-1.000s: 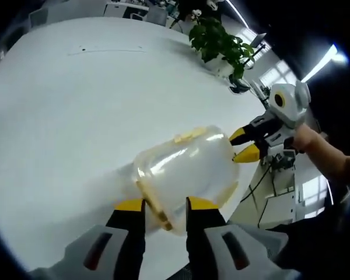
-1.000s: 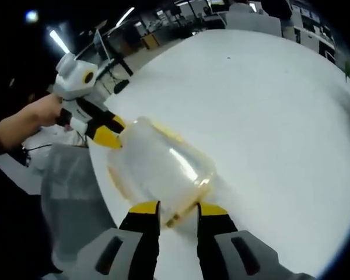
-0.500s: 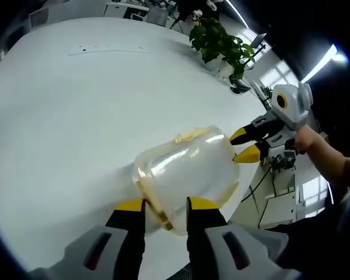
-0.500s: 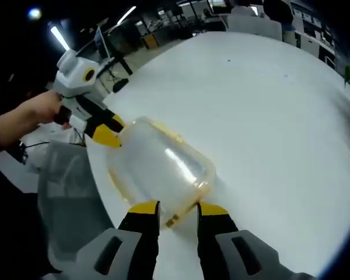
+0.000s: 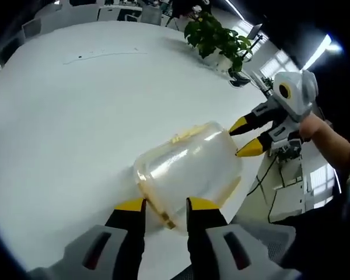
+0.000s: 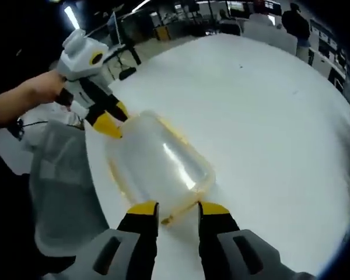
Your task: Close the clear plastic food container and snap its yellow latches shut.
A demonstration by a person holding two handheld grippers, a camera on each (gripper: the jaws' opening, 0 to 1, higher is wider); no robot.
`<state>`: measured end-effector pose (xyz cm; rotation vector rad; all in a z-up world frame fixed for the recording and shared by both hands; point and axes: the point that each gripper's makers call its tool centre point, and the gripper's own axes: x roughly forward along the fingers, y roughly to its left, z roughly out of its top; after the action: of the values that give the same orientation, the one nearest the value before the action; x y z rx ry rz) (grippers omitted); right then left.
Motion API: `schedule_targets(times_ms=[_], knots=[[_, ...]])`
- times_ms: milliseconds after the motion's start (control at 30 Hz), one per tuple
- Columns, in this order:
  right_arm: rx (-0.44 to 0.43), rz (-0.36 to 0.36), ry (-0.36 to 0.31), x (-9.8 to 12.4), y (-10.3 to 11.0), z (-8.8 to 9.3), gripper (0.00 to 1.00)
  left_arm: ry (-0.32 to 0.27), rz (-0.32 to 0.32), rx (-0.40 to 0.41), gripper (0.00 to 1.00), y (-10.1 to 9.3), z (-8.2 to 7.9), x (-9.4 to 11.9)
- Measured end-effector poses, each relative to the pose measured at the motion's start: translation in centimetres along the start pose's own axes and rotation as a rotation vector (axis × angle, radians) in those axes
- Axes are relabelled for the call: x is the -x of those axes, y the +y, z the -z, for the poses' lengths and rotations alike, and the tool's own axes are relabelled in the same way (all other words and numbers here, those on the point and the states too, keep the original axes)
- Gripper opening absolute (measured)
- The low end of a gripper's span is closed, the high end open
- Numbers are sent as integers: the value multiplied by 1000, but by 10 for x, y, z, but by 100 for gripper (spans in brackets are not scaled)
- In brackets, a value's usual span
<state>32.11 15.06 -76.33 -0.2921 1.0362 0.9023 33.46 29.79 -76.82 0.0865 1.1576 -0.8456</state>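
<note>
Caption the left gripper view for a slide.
Both grippers, left and right, flank a clear container on a white table.

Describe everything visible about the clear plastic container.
The clear plastic container is a rounded, translucent tub with yellowish trim along its rim and a yellow latch on the upper edge. It lies close to the edge of the white table. The left gripper has its yellow-tipped jaws at one end, straddling the rim; the right gripper is at the opposite end. Whether the latches are fully snapped cannot be told.
</note>
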Motion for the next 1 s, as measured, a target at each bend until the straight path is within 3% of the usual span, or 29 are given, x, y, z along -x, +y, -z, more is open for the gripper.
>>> schedule_targets(times_ms=[67, 233, 333, 700, 1000], knots=[[21, 0, -14, 2, 3, -7, 25, -13, -36, -66, 24, 5, -4, 4], [8, -48, -87, 7, 13, -33, 25, -25, -25, -106, 25, 4, -12, 11], [45, -53, -93, 6, 17, -40, 25, -41, -15, -153, 25, -1, -19, 14], [145, -76, -65, -5, 24, -45, 25, -41, 17, -414, 26, -24, -32, 6], [203, -99, -69, -11, 31, -50, 27, -29, 35, -508, 27, -41, -32, -1]])
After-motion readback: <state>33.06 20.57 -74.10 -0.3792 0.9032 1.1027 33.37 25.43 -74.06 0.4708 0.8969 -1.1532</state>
